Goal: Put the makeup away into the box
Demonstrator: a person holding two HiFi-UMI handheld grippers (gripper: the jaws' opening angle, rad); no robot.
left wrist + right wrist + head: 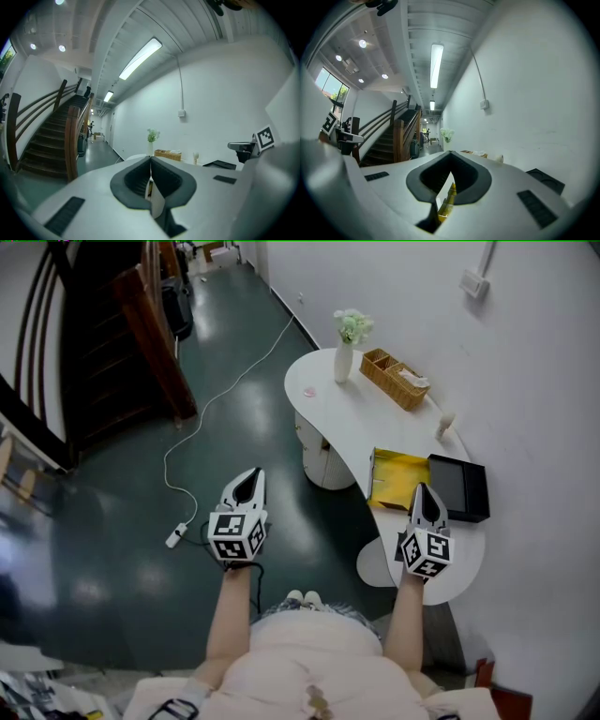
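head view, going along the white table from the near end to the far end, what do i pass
right gripper over the near end → yellow pouch → small white container → wicker basket

A tall white vase [343, 362] of pale flowers stands on the curved white tabletop [323, 413]. A long white cable [211, 401] runs over the dark green floor [112, 549] by the brown wooden stairs [112, 334].

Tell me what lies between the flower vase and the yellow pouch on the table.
Nothing: the head view shows only bare white tabletop between the vase and the yellow pouch.
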